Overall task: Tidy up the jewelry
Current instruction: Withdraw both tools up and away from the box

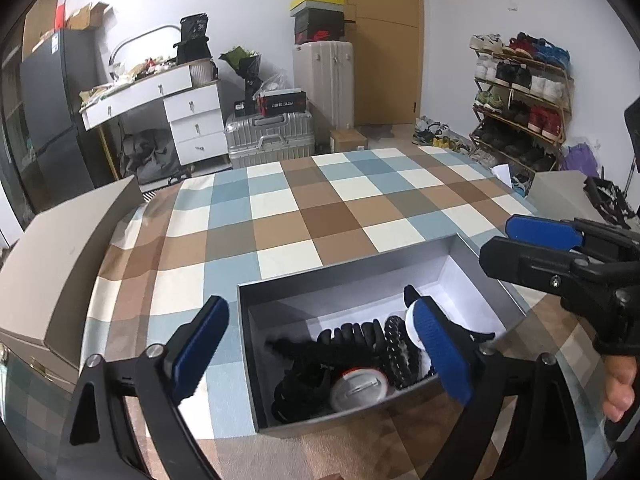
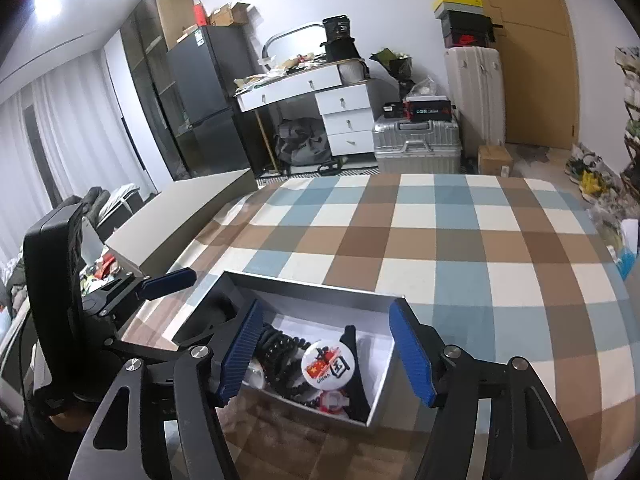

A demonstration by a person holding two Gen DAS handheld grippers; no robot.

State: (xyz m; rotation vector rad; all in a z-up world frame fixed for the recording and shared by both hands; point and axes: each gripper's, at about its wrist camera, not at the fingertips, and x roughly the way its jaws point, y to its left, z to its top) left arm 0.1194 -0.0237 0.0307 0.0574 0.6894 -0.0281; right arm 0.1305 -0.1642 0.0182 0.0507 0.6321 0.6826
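Both claws hang spread and empty over the open grey box on the checked tablecloth.
The left gripper and right gripper hold nothing; the black bracelets, hair clip and round badge lie jumbled inside. Best to lower one claw straight down on a single piece, clear of the box wall.

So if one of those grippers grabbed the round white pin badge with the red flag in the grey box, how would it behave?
The round white pin badge looks thin and glossy, so it would probably feel light and stiff but might slip between the blue pads. It lies tilted on the black beaded bracelets, so a push would likely slide it off them. Being round, it may roll if stood on edge.
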